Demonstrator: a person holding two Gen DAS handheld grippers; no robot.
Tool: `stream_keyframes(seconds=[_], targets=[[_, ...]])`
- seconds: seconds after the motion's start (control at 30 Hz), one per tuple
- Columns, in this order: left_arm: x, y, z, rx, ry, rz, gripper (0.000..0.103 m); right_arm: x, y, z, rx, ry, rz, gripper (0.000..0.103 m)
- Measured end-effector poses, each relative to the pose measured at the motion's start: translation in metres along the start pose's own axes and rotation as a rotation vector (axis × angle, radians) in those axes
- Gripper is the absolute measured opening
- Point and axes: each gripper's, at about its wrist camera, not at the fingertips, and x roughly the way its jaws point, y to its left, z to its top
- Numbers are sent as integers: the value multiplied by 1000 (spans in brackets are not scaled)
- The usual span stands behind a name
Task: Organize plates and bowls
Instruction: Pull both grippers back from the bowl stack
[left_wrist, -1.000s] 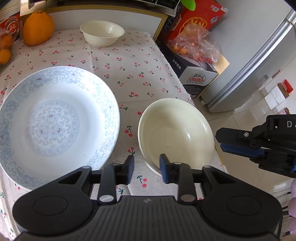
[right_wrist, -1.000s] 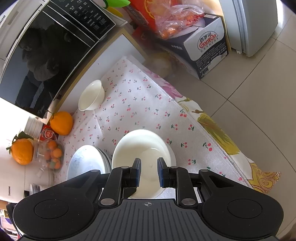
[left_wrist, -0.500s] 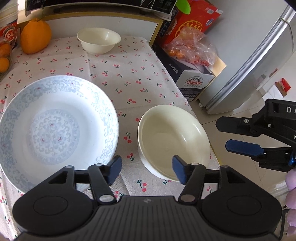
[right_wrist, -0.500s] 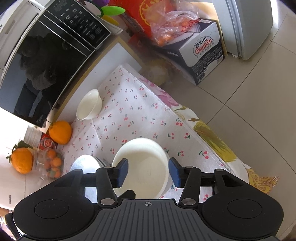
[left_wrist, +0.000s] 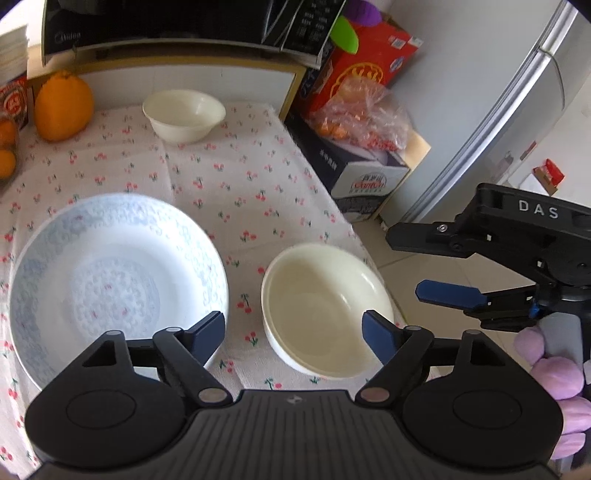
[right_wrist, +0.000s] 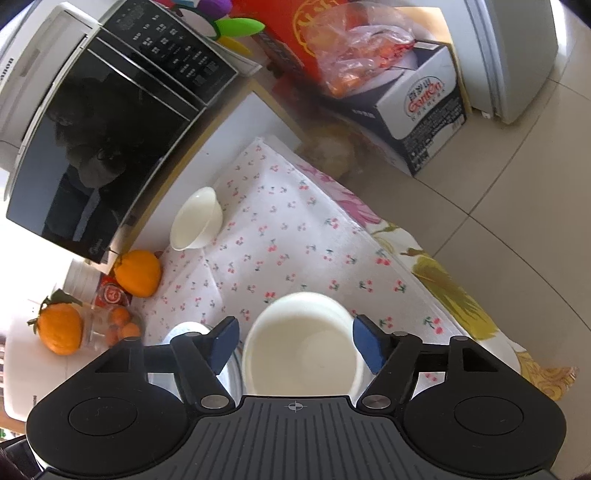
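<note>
Tablecloth (left_wrist: 236, 192); bowl (left_wrist: 325, 314) below hand-held gripper (left_wrist: 293, 332)

Tiled floor (right_wrist: 517, 184), fridge (left_wrist: 517, 110), microwave (right_wrist: 110, 129).

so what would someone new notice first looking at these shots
Likely the big blue-patterned plate at the near left of the cherry-print cloth, with the cream bowl beside it on the right. Next, the bright orange fruit at the far left, near a smaller white bowl.
</note>
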Motion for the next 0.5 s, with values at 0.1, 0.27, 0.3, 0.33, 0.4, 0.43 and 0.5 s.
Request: stream_keyframes(seconds=[0.1, 0.27, 0.3, 0.33, 0.4, 0.43, 0.5], targets=[[-5, 4, 8, 3, -25, 13, 86, 2, 11, 3, -31, -7, -16, 75], [-7, 15, 24, -1, -51, 67, 90, 5, 32, 11, -52, -22, -31, 84], [-8, 19, 28, -10, -56, 77, 91, 7, 37, 14, -52, -19, -27, 85], [-9, 22, 32, -18, -62, 87, 91, 10, 42, 17, -50, -13, -20, 85], [-11, 30, 40, -31, -73, 107, 93, 15, 51, 24, -43, -7, -5, 85], [-12, 34, 44, -37, -78, 119, 93, 19, 56, 27, -39, -6, 1, 86], [-11, 42, 54, -46, -89, 145, 95, 27, 66, 33, -37, 0, 12, 89]])
